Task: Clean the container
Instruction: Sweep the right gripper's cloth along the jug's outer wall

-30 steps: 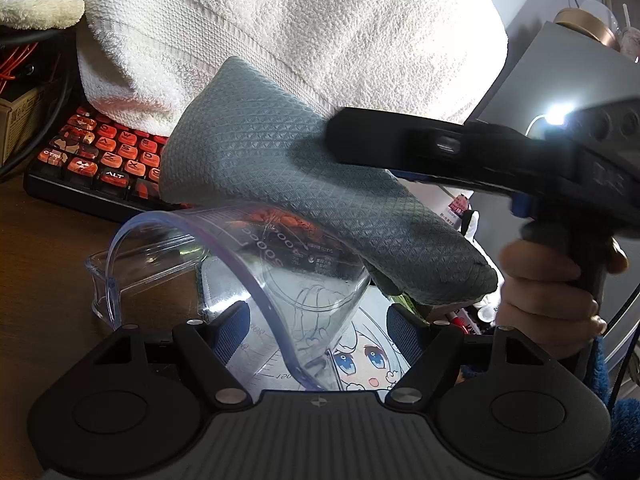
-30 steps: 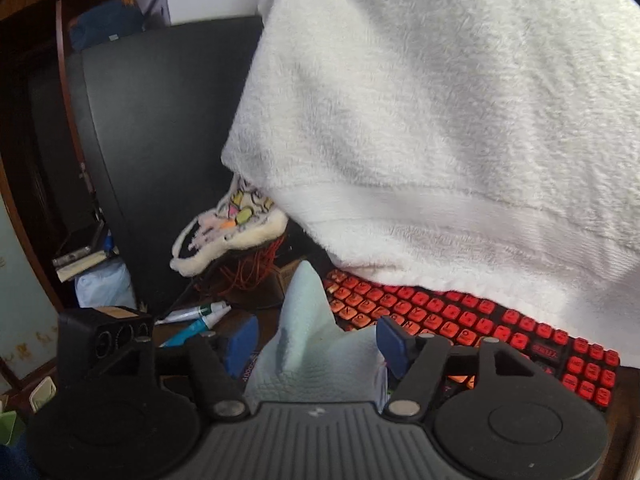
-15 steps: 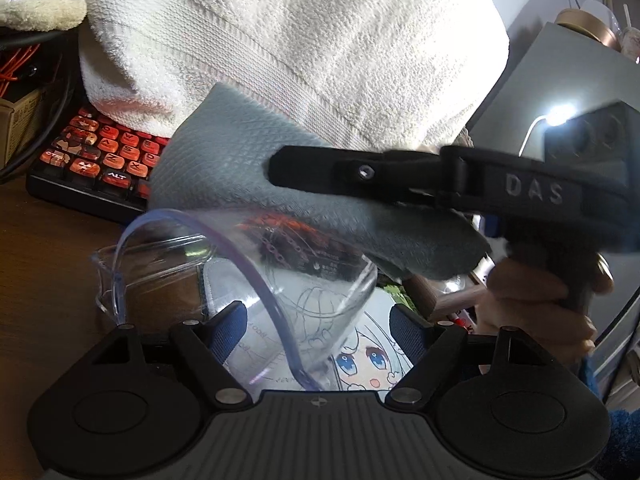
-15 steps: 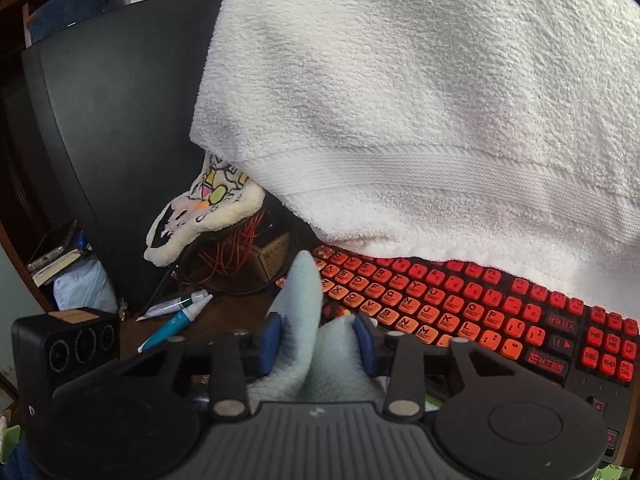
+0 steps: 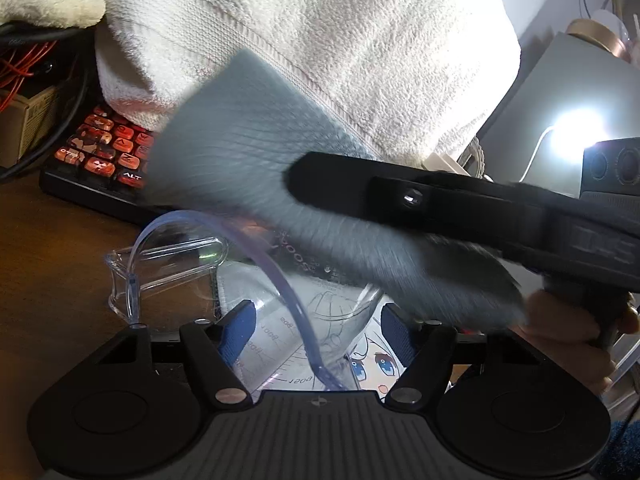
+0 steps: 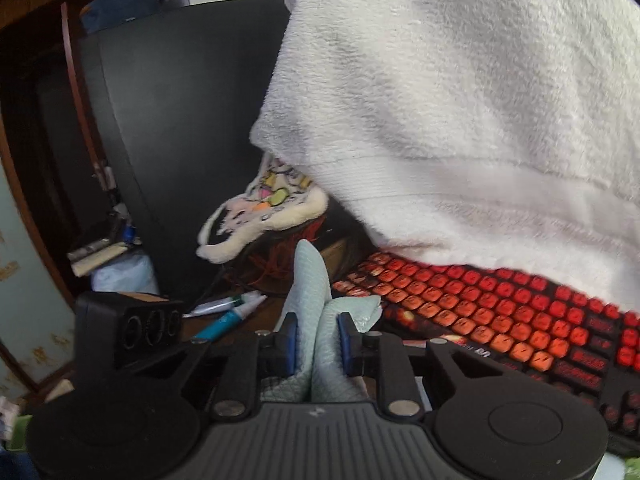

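A clear plastic measuring container with printed scale marks and a handle lies tilted between the blue pads of my left gripper, which is shut on it. My right gripper is shut on a grey-blue waffle cloth. In the left wrist view the right gripper's black finger holds that cloth over the container's mouth. The cloth is motion-blurred there.
A big white towel hangs over a black keyboard with red keys. A clear plastic lid lies on the wooden desk. A black chair back, pens, a plush toy and a bright lamp surround the spot.
My right gripper closed tighter on the cloth and swept it leftward and lower across the container's mouth. The left gripper kept the container nearly still.
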`<state>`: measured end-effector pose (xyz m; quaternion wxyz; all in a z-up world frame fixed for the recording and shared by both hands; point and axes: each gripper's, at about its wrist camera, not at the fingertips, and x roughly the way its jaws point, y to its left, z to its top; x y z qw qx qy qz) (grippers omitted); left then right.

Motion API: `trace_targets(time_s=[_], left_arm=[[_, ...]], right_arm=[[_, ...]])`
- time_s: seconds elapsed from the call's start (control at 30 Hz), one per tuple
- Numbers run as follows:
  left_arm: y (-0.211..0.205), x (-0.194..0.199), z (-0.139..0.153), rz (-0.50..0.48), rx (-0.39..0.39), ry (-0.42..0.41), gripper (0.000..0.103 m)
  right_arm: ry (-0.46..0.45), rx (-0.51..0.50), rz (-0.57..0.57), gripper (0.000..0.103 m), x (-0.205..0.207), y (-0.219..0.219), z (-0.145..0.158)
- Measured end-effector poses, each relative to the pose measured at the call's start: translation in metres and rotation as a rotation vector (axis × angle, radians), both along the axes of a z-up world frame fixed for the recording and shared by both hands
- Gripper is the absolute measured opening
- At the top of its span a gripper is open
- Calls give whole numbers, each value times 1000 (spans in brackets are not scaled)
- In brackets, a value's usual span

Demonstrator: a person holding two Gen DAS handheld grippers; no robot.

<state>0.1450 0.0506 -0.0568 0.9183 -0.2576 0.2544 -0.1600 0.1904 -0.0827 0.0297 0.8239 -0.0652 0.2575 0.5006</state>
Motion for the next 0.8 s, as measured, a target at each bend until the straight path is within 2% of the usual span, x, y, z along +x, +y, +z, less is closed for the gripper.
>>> trace_targets(time_s=[0.1,0.23,0.33,0.53,0.6,0.8], left_arm=[[0,1,0,1,2,0,67],[0,1,0,-1,4,0,67],[0,0,1,-1,4,0,67],[0,0,2,-1,3,-4,67],[-1,0,2,0,5,-3,67],[-1,1,3,0,9,0,67]], right_arm=[[-22,-31,-107,20,13,-4,1],[18,-27,-197,20,31,-13,1],[58,6,-176,20,32,-14,-1],[69,34,-37,20,8,-4,-2],[48,29,-5,20,-2,0,-2],[10,1,-43,20,-4,2,0]])
